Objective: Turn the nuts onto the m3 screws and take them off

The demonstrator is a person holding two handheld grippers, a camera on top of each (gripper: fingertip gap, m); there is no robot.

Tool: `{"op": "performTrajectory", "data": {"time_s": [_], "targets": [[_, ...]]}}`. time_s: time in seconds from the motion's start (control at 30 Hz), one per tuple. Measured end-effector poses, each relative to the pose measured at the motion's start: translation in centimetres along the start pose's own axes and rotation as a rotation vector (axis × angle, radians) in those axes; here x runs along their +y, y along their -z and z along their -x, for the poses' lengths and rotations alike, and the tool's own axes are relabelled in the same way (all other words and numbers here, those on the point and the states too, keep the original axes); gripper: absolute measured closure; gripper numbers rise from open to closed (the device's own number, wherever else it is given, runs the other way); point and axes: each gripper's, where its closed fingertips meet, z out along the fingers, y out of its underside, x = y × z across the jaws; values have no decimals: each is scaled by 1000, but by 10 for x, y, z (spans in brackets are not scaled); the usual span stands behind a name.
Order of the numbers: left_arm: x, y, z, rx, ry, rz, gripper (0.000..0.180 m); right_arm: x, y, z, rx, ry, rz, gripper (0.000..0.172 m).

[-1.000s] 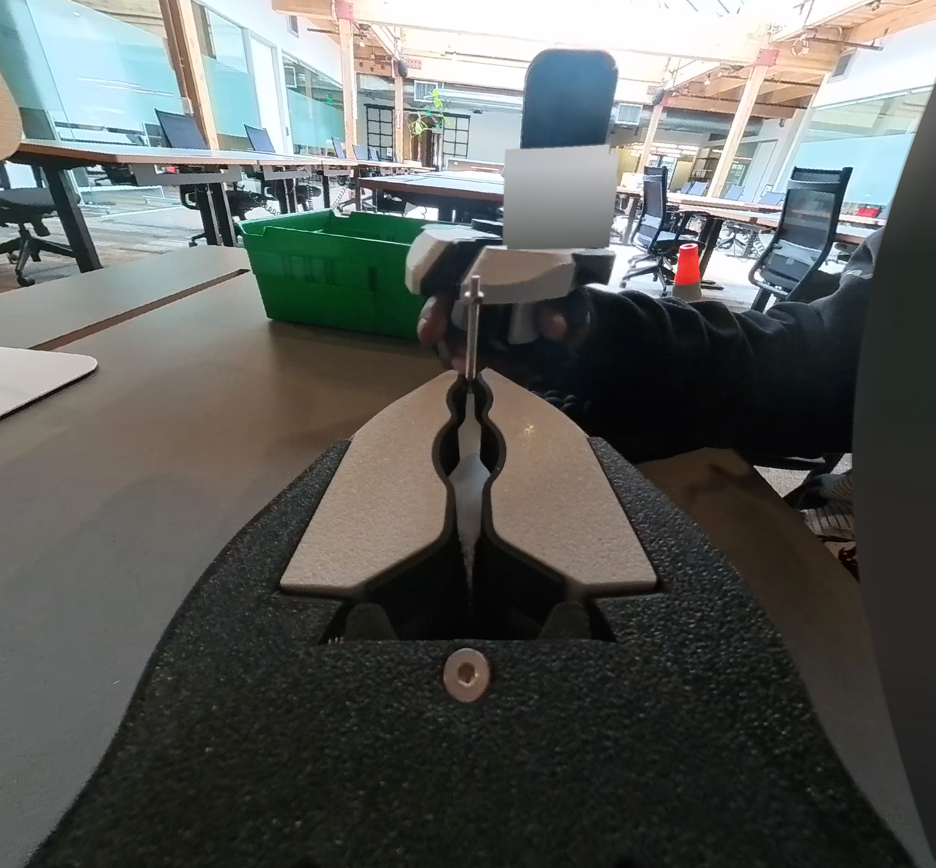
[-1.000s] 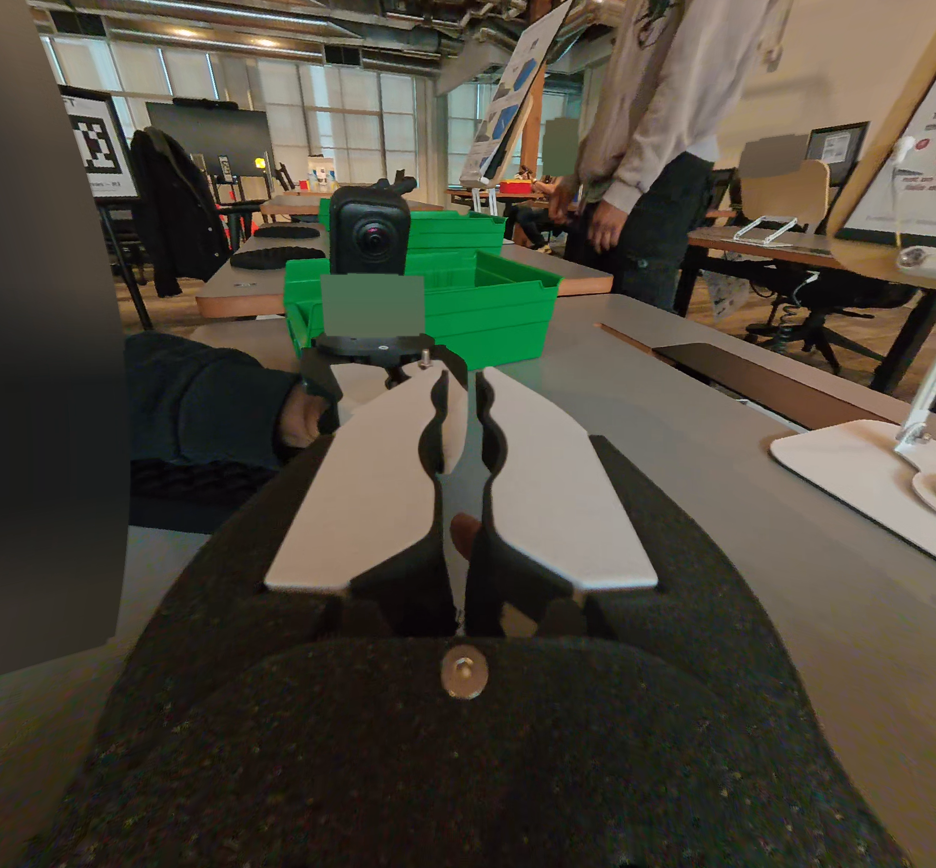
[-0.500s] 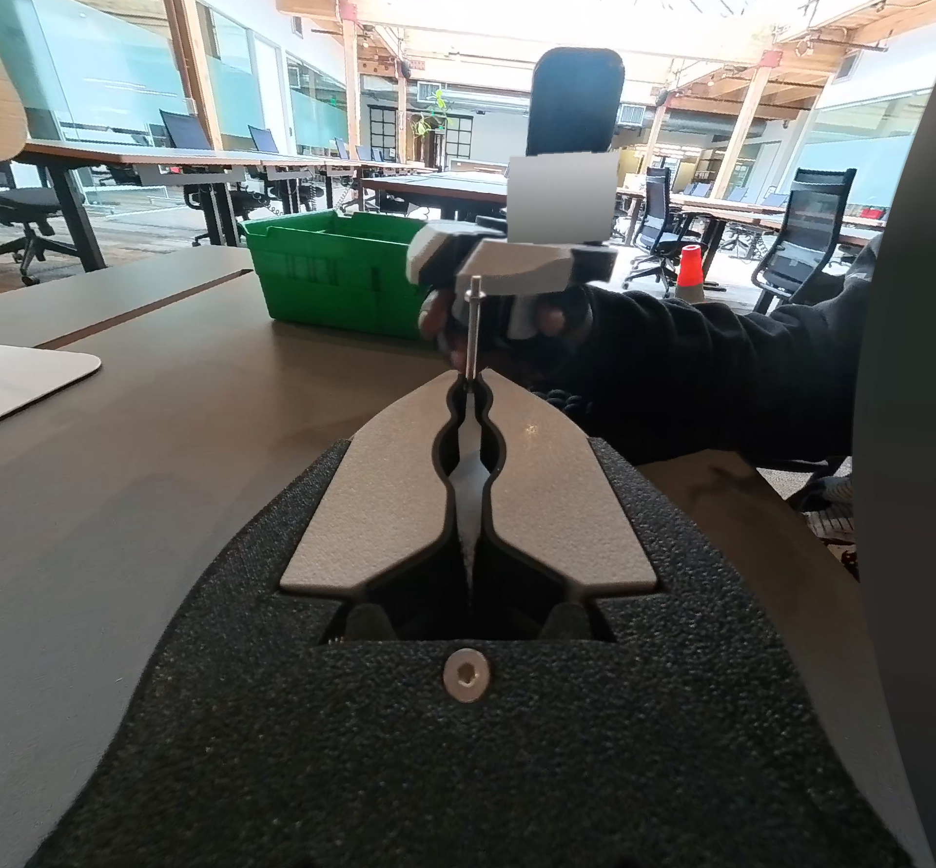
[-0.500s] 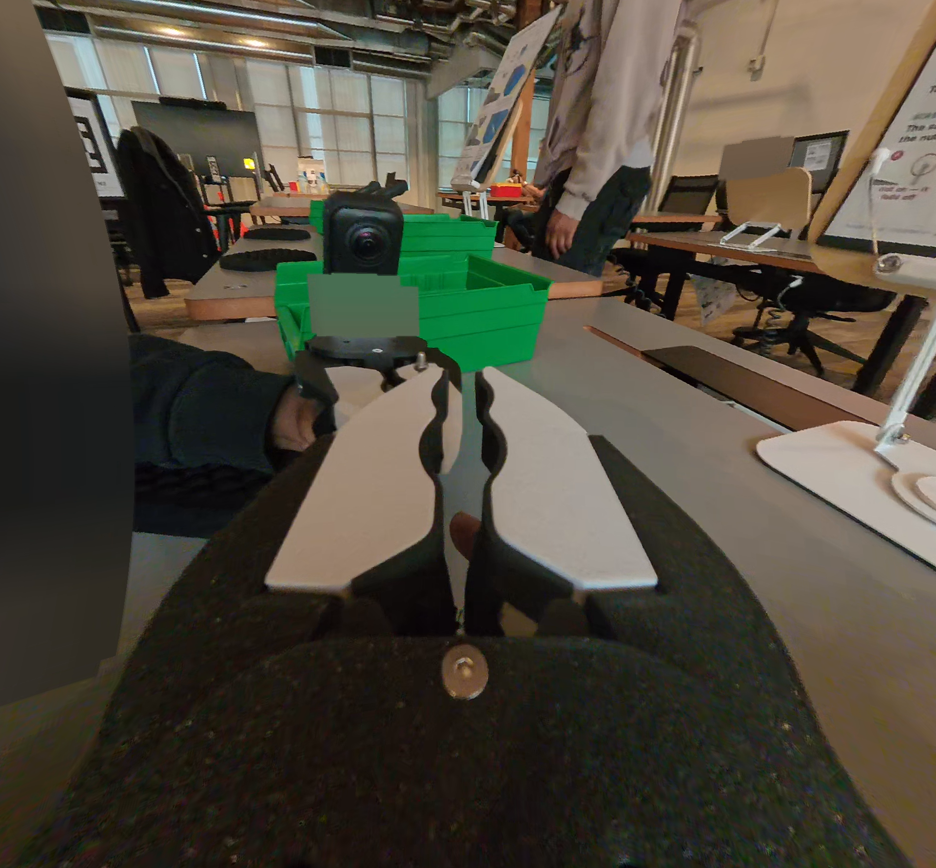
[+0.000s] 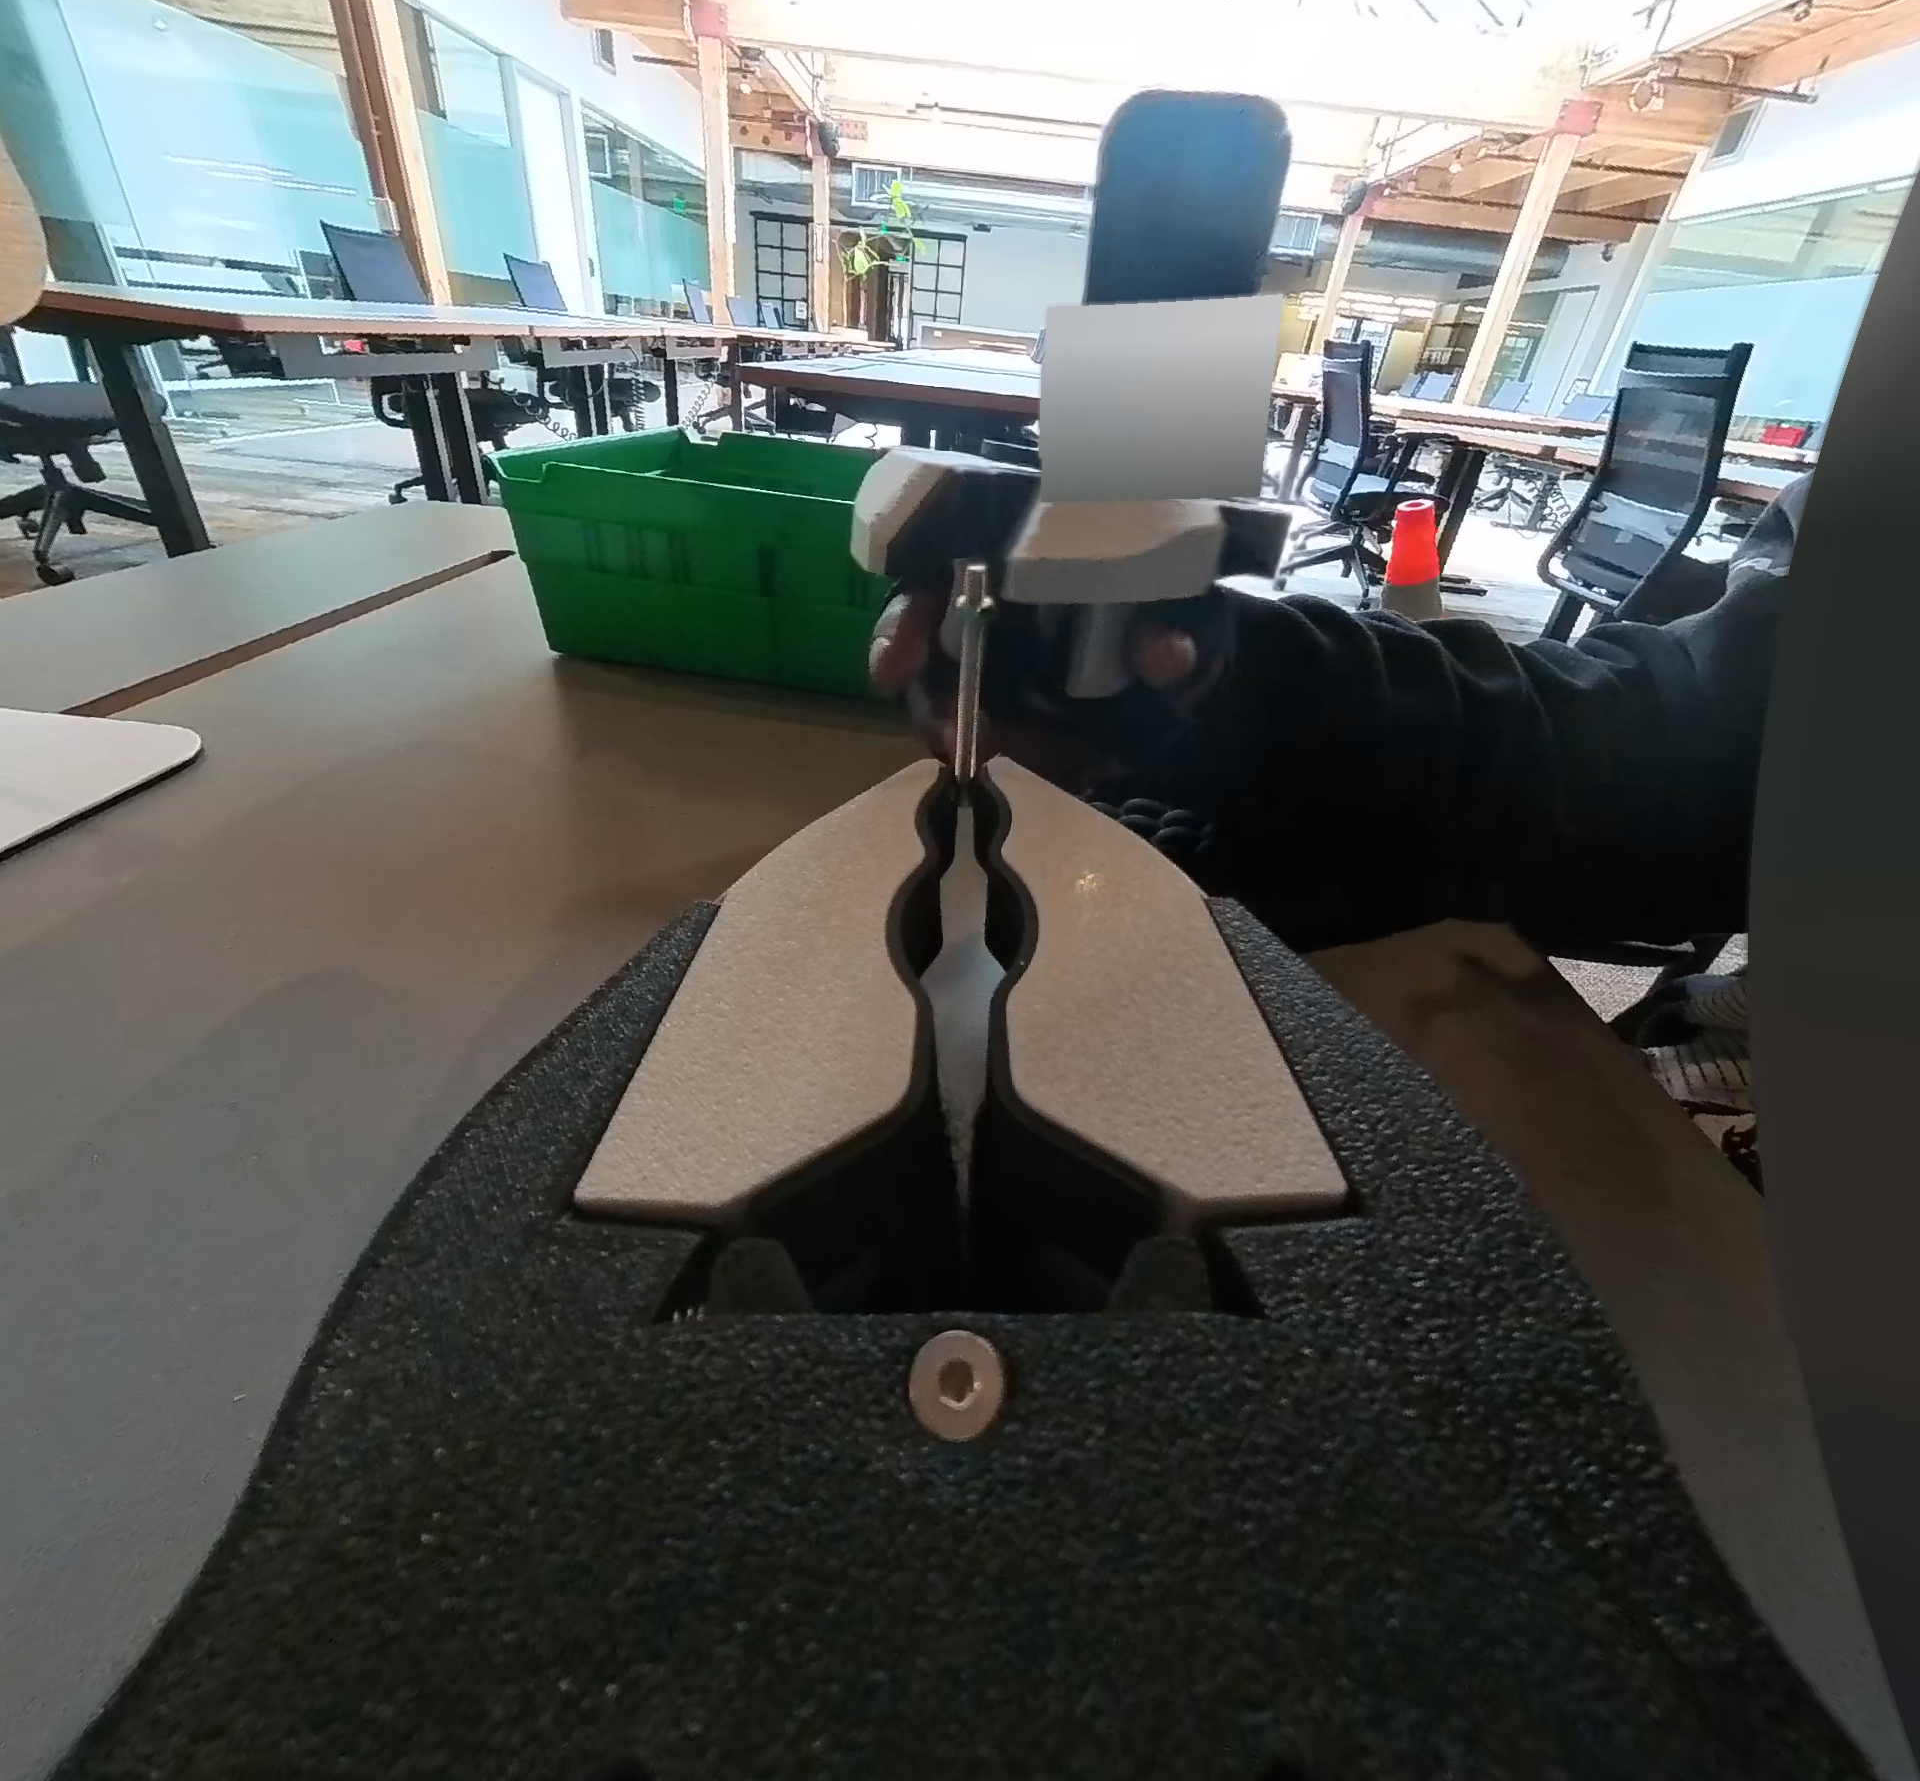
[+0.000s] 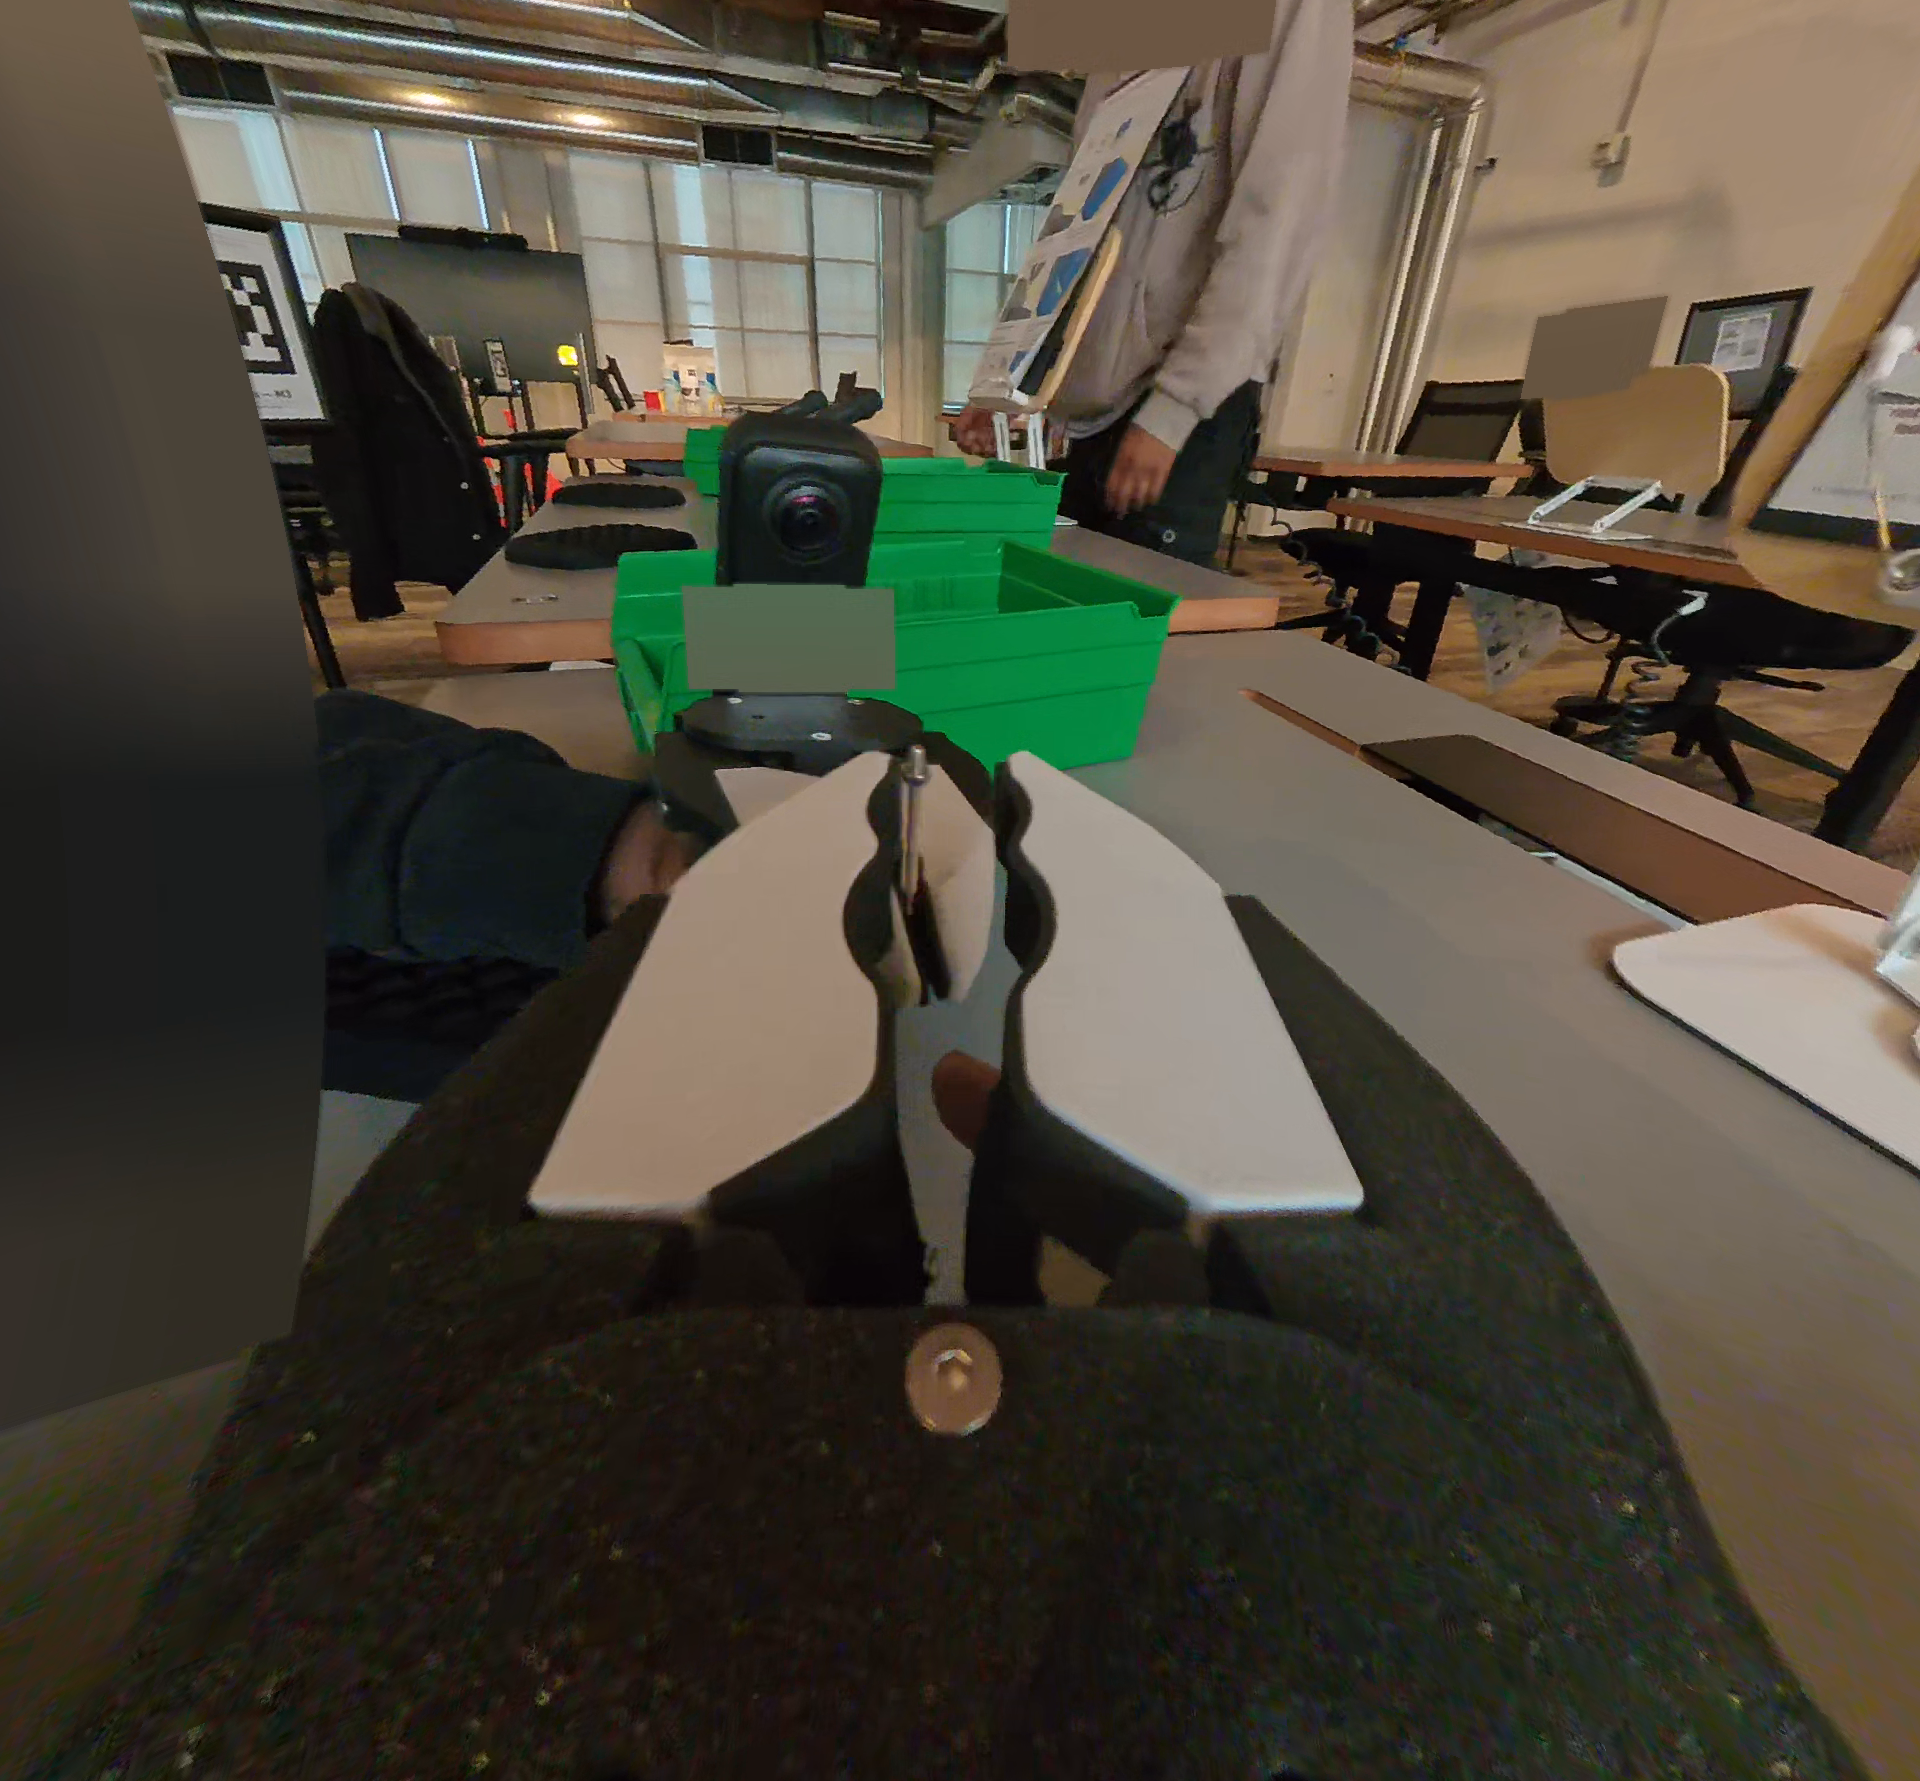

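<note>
My left gripper (image 5: 966, 781) is shut on the lower end of a long thin metal screw (image 5: 969, 692), which stands upright from its fingertips. A small nut (image 5: 974, 601) sits near the top of the screw. My right gripper (image 6: 935, 775) faces the left one with its jaws open. The screw (image 6: 910, 832) and nut (image 6: 914, 763) stand between its fingers (image 6: 821, 827), close to the left finger and clear of the right one. In the left wrist view the right gripper (image 5: 997, 536) is level with the top of the screw. The left gripper (image 6: 951, 890) also shows in the right wrist view.
A green plastic bin (image 5: 686, 568) stands on the grey-brown table (image 5: 312, 900) behind the grippers; it also shows in the right wrist view (image 6: 1039, 682). A white pad (image 6: 1766, 1025) lies at the table's side. A person (image 6: 1195, 329) stands beyond the bin. There is about 4 centimeters between the tips of the two grippers.
My right gripper's jaws have opened wider, and the screw with its nut now shows between them. The left gripper has kept its hold on the screw and has barely moved.
</note>
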Motion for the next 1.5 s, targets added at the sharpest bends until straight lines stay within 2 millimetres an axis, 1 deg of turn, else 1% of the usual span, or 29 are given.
{"op": "performTrajectory", "data": {"time_s": [0.03, 0.1, 0.2, 0.3, 0.37, 0.5, 0.67, 0.77, 0.93, 1.07, 1.13, 1.23, 1.3, 1.37, 1.5], "targets": [[0, 0, 0, 0, -1, 1, 178, 1, -2, 2, -7, 6, 8, 153], [0, 0, -1, 1, -4, 3, 178, 4, -4, 3, -5, 15, 26, 151], [0, 0, 0, 2, -1, 0, 178, 4, -2, 0, 4, 1, 23, 163], [0, 0, 0, 1, 1, -2, 178, 3, 2, -4, 18, -6, 18, 166], [0, 0, 0, 1, 2, -3, 178, 2, 1, -2, 10, 0, 11, 164], [0, 0, 0, 2, 0, 1, 178, 4, -4, 4, -14, 11, 21, 149], [0, 0, 0, 3, 0, 2, 178, 3, -5, 4, -10, 7, 18, 148], [0, 0, -1, 6, -2, 3, 178, 3, -5, 2, 1, 8, 23, 152], [0, 0, -1, 5, -3, -2, 179, 3, -2, -2, 18, 6, 32, 164], [0, 0, -1, 4, -2, -3, 179, 0, 2, -5, 26, 0, 16, 165], [0, 0, 0, 3, -1, -2, 179, -1, 1, -1, 6, 2, 8, 162], [0, 0, -1, 3, -3, 1, 179, 1, -3, 3, -11, 10, 16, 149], [0, -1, -1, 5, -5, 3, 178, 2, -5, 4, -8, 15, 26, 147], [1, -1, -1, 6, -6, 4, 178, 3, -6, 2, 1, 14, 31, 148], [0, 0, -1, 4, -3, 0, 179, 4, -4, -1, 13, 11, 42, 157]]}}
